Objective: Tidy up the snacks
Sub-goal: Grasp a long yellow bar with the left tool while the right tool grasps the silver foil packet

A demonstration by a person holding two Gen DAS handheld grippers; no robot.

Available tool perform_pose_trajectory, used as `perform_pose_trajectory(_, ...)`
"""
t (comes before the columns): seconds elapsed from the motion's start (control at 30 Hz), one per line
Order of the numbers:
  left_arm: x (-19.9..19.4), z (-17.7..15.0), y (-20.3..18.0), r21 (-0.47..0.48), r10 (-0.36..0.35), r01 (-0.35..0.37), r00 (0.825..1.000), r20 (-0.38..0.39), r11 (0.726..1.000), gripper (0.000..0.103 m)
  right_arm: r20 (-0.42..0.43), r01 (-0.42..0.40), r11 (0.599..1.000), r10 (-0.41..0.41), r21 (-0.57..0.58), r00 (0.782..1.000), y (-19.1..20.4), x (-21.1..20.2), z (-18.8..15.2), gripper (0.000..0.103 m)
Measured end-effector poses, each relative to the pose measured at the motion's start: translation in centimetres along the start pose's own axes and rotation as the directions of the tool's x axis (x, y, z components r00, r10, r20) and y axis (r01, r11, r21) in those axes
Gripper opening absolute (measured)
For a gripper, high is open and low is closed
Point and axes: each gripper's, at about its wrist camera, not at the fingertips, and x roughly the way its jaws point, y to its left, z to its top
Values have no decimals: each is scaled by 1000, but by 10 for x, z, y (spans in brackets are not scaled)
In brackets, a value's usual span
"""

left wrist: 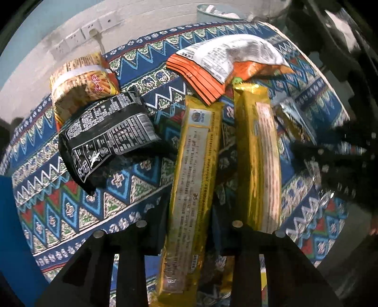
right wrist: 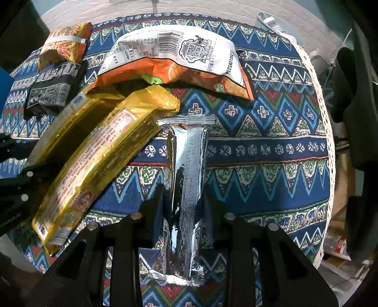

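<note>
My left gripper (left wrist: 189,212) is shut on a long gold biscuit packet (left wrist: 191,189), with a second gold packet (left wrist: 257,160) lying right beside it. My right gripper (right wrist: 185,203) is shut on a long silver packet (right wrist: 187,184) that lies lengthwise on the patterned tablecloth (right wrist: 271,146). The gold packets (right wrist: 99,160) also show at the left of the right wrist view, with the left gripper's black fingers (right wrist: 14,179) at them. An orange-and-white chip bag (left wrist: 226,59) (right wrist: 174,56), a black bag (left wrist: 106,134) (right wrist: 52,87) and a yellow fries bag (left wrist: 80,82) (right wrist: 63,44) lie behind.
The round table's lace edge (right wrist: 328,132) curves down the right side. A wall with sockets (left wrist: 78,37) stands behind the table. A pale bin (left wrist: 212,11) sits at the far edge. A blue object (left wrist: 14,224) stands at the left.
</note>
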Motion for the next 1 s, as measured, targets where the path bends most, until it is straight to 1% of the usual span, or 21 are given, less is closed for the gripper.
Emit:
perform_pose_trajectory(0.07, -3, -7, -3, 18, 15, -15, 1000, 0, 1000, 31, -3, -7, 1000, 7, 1, 1000, 1, -2, -4, 29)
perform_pose_trajectory(0.17, -5, -24, 0, 19, 32, -32, 999, -10, 999, 31, -5, -20, 1000, 20, 4, 1000, -2, 0, -10, 29)
perform_pose_trajectory(0.27, -7, -34, 5, -3, 27, -27, 999, -26, 1000, 32, -9, -35, 999, 35, 8, 999, -1, -2, -15, 29)
perform_pose_trajectory(0.33, -7, -40, 16, -21, 19, -20, 999, -26, 1000, 33, -7, -37, 999, 38, 14, 999, 1, -3, -19, 29)
perform_pose_trajectory(0.4, -3, -38, 17, -36, 23, -24, 999, -30, 999, 42, -1, -36, 999, 36, 17, 999, 0, -3, -24, 29)
perform_pose_trajectory(0.47, 4, -35, 16, -39, 36, -37, 999, -33, 999, 46, 4, -32, 999, 32, 19, 999, -1, -3, -28, 30)
perform_pose_trajectory(0.5, 6, -24, 17, -40, 36, -37, 999, -25, 999, 49, 7, -28, 999, 28, 18, 1000, -2, -2, -29, 30)
perform_pose_trajectory(0.57, 10, -17, 14, -38, 38, -39, 999, -15, 999, 51, 15, -12, 1000, 12, 8, 1000, -1, -1, -31, 34)
perform_pose_trajectory(0.67, 12, -13, 12, -36, 38, -38, 999, -3, 999, 51, 29, 9, 1000, -9, -13, 1000, 8, 0, -30, 34)
perform_pose_trajectory(0.73, 10, -10, 16, -36, 26, -25, 1000, 7, 999, 42, 28, 2, 1000, -2, -6, 1000, 10, 1, -30, 34)
perform_pose_trajectory(0.77, 8, -12, 15, -30, 31, -31, 999, 12, 999, 35, 27, -1, 1000, 1, 0, 1000, 9, 1, -31, 28)
perform_pose_trajectory(0.87, 5, -18, 12, 4, 53, -54, 998, 23, 999, 34, 22, -17, 1000, 17, 1, 1000, 9, 2, -32, 28)
perform_pose_trajectory(0.9, 2, -20, 10, 11, 61, -61, 998, 31, 998, 33, 24, -18, 1000, 18, -2, 1000, 11, -4, -34, 28)
perform_pose_trajectory(1.0, -8, -24, 9, 20, 62, -63, 997, 43, 998, 33, 39, -12, 1000, 13, -8, 999, 9, -12, -35, 28)
